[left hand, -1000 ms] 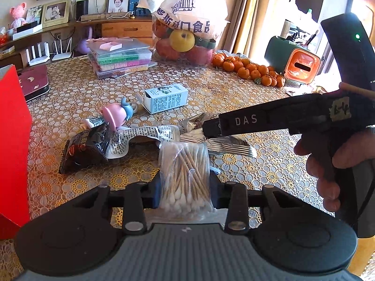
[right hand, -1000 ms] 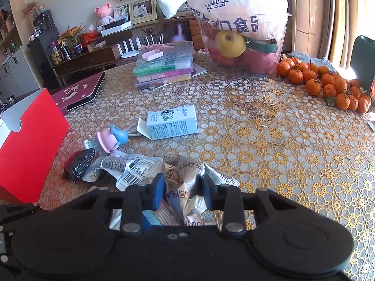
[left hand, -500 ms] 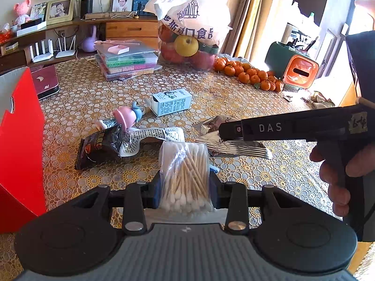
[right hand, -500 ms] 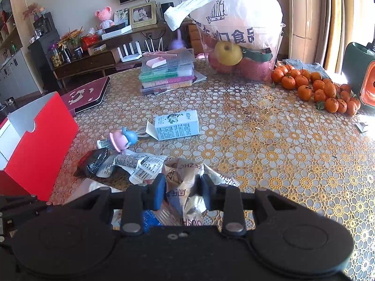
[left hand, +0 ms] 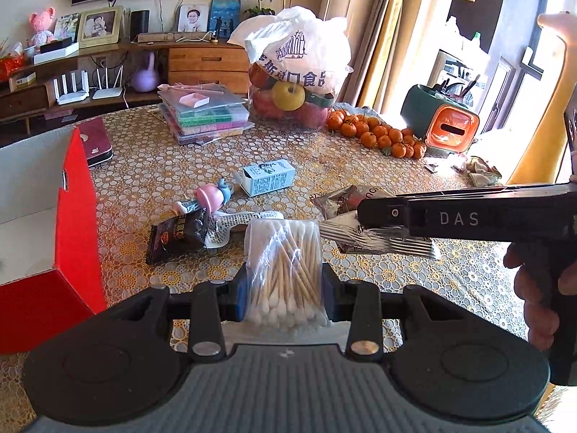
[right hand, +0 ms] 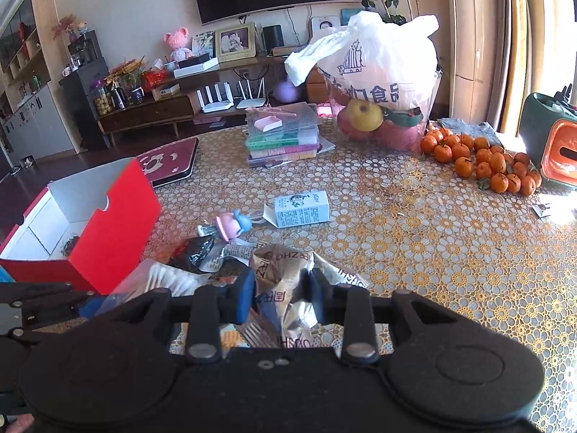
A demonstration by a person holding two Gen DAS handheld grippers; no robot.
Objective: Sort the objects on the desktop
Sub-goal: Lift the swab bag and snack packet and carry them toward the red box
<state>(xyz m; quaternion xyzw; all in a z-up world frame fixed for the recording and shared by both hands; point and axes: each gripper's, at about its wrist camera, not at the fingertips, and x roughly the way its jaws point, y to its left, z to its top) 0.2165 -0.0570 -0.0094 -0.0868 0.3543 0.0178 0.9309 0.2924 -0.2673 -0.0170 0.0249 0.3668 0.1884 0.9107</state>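
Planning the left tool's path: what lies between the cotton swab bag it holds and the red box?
Only bare tablecloth, seen in the left wrist view, separates the cotton swab bag from the red box; the black packet lies farther out.

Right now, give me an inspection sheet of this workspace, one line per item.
Surface: table under a gold lace-patterned cloth.
Job's things: bag of cotton swabs and crumpled foil snack wrapper are both gripped; open red box stands at the table's left edge; small blue-white carton, pink-and-blue toy and dark packet lie loose on the cloth.
Clutter: bagged fruit, pile of tangerines, stacked plastic cases.
Grippers: left gripper shut on the swabs; right gripper shut on the wrapper.
Cables: wires hang behind the routers on the sideboard.
Surroundings: living room, wall television, curtains.
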